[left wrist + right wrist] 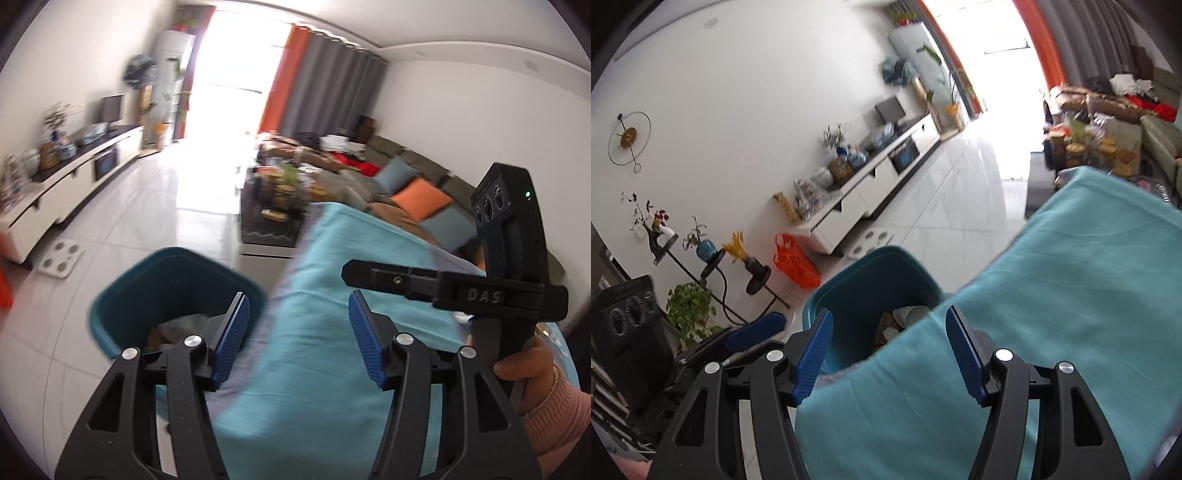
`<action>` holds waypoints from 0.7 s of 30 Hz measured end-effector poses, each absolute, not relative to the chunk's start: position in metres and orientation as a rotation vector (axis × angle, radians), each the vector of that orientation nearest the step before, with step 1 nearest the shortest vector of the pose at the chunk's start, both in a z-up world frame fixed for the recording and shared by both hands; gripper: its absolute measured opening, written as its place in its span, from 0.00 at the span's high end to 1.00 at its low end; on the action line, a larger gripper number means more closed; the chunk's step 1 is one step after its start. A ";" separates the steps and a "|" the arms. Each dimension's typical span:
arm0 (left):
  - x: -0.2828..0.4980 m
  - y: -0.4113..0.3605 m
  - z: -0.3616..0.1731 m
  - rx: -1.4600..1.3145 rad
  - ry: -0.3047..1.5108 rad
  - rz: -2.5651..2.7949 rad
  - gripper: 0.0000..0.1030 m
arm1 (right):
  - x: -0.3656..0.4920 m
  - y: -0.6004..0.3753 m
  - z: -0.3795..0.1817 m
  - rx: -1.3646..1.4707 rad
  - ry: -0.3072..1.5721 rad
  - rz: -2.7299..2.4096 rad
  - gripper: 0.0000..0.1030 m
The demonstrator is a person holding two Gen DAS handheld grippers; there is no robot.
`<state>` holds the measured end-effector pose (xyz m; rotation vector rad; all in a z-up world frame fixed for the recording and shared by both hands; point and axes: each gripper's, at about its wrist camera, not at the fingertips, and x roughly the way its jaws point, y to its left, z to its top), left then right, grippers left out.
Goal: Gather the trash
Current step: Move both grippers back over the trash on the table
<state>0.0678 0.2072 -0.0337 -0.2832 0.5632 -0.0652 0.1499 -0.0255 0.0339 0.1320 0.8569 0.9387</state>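
A teal trash bin (177, 280) stands on the white floor against the edge of a table draped in a turquoise cloth (332, 332). Crumpled trash (897, 321) lies at its bottom. In the left wrist view my left gripper (299, 317) hovers open over the cloth's edge beside the bin, with nothing between its blue pads (232, 332). My right gripper (890, 328) is also open and holds nothing, above the same edge with the bin (871, 280) just ahead. A hand in a pink sleeve (546, 398) holds the right gripper's black handle (509, 258).
An orange plastic bag (794, 266) and a white floor scale (61, 258) lie by the long white cabinet (871, 192). Plant stands (713, 266) line the wall. A cluttered dark coffee table (273, 210) and a sofa with cushions (421, 195) are beyond the table.
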 end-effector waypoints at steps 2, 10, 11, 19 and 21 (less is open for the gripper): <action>0.070 0.182 -0.032 -0.264 0.571 -0.132 0.45 | 0.140 -0.056 0.044 0.141 0.805 0.906 0.41; 0.090 0.084 -0.037 -0.176 0.624 -0.332 0.45 | 0.114 -0.168 0.053 0.194 0.711 0.708 0.41; 0.092 0.072 -0.038 -0.162 0.630 -0.351 0.45 | 0.112 -0.177 0.052 0.197 0.706 0.685 0.41; 0.111 0.006 -0.049 -0.108 0.698 -0.464 0.45 | 0.092 -0.254 0.043 0.219 0.673 0.487 0.41; 0.116 -0.010 -0.052 -0.096 0.716 -0.481 0.45 | 0.085 -0.270 0.041 0.213 0.661 0.440 0.41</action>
